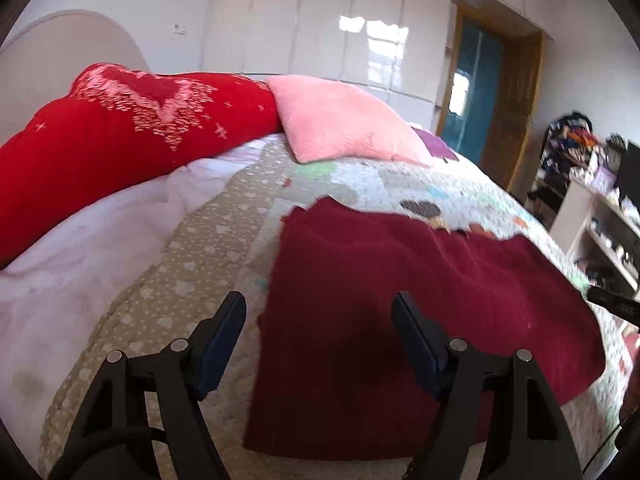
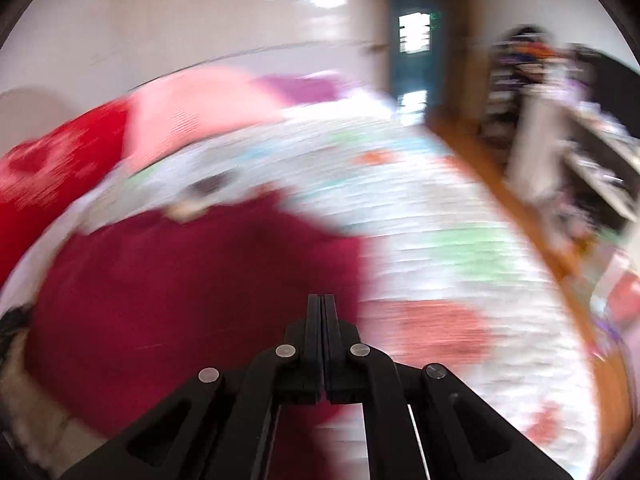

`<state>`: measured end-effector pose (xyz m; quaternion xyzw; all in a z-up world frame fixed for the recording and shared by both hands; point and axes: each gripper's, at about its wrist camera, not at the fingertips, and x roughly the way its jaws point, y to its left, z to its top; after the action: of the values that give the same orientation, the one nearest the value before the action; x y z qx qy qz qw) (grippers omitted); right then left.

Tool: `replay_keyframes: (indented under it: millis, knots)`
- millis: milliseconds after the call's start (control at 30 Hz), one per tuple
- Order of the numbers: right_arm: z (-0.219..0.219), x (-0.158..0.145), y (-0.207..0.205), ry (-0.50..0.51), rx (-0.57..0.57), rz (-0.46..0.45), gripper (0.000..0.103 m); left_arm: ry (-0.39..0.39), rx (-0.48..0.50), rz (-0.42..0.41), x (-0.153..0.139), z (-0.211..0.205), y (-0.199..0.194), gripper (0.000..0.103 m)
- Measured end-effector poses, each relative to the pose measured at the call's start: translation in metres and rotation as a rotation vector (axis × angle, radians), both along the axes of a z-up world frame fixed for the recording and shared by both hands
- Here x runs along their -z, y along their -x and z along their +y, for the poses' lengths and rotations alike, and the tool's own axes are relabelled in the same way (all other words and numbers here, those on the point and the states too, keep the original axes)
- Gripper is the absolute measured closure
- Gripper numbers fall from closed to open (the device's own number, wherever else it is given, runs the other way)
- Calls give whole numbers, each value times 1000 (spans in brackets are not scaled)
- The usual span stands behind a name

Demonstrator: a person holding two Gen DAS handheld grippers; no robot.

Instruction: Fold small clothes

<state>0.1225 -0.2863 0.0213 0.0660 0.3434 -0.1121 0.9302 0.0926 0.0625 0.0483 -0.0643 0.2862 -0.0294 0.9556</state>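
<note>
Maroon cloth (image 1: 420,320) flat on bed (image 1: 200,240), soft, limp; grab corners. Left gripper (image 1: 319,332) jaws wide, empty. Right gripper (image 2: 322,312) jaws closed, empty.

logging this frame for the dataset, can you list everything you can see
cloth: 1, dark red, spread flat on the quilt in front of both grippers
quilt: 1, patchwork of beige, white and pastel, covers the bed
red pillow: 1, red with a white pattern, far left at the head of the bed
pink pillow: 1, pink, right of the red pillow
purple item: 1, purple, behind the pink pillow, kind unclear
door: 1, teal in a wooden frame, far wall
shelves: white, cluttered, right of the bed
left gripper: 1, black, fingers open over the cloth's left edge
right gripper: 1, black, fingers shut, above the cloth's right part, view blurred
</note>
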Motion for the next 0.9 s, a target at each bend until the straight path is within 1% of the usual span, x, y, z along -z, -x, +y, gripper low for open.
replay_keyframes:
  millis: [67, 100, 167, 233, 267, 333, 400, 433, 467, 500, 533, 567, 600, 633, 667, 700, 900]
  knots:
    - [-31, 3, 16, 61, 120, 10, 102, 23, -32, -15, -4, 9, 2, 29]
    - [-47, 10, 21, 47, 157, 43, 102, 30, -44, -20, -6, 12, 3, 29]
    - [-81, 30, 33, -65, 225, 102, 102, 35, -84, -25, -9, 22, 3, 28]
    - [-100, 50, 37, -115, 268, 150, 102, 26, -129, -22, -10, 32, 1, 27]
    - [-106, 58, 39, -133, 273, 157, 102, 29, -144, -18, -9, 36, -1, 27]
    - [-110, 61, 40, -145, 270, 125, 102, 42, -158, -5, -8, 41, -3, 27]
    - [-103, 58, 35, -117, 262, 129, 101, 20, -166, 5, -5, 40, -5, 27]
    - [-97, 57, 32, -112, 238, 125, 99, 1, -164, 12, -3, 36, -7, 27]
    - [-92, 56, 26, -111, 220, 125, 94, -18, -154, 23, -1, 32, -10, 27]
    - [-87, 57, 22, -108, 204, 126, 74, -32, -144, 35, 2, 28, -12, 26]
    - [-82, 57, 16, -109, 187, 120, 44, -45, -137, 45, 4, 26, -13, 26]
    - [-75, 58, 10, -116, 159, 113, 28, -61, -136, 53, 5, 24, -14, 26]
    - [-71, 62, 4, -115, 143, 120, 3, -74, -138, 59, 6, 22, -15, 26]
    - [-64, 66, 1, -98, 129, 145, 0, -84, -139, 66, 7, 22, -15, 26]
    - [-58, 71, -5, -53, 131, 183, 0, -82, -138, 68, 8, 22, -16, 26]
    - [-57, 71, -4, -42, 134, 186, 0, -77, -136, 74, 9, 23, -16, 26]
    - [-62, 74, 1, -82, 136, 164, 0, -66, -125, 97, 11, 24, -17, 26]
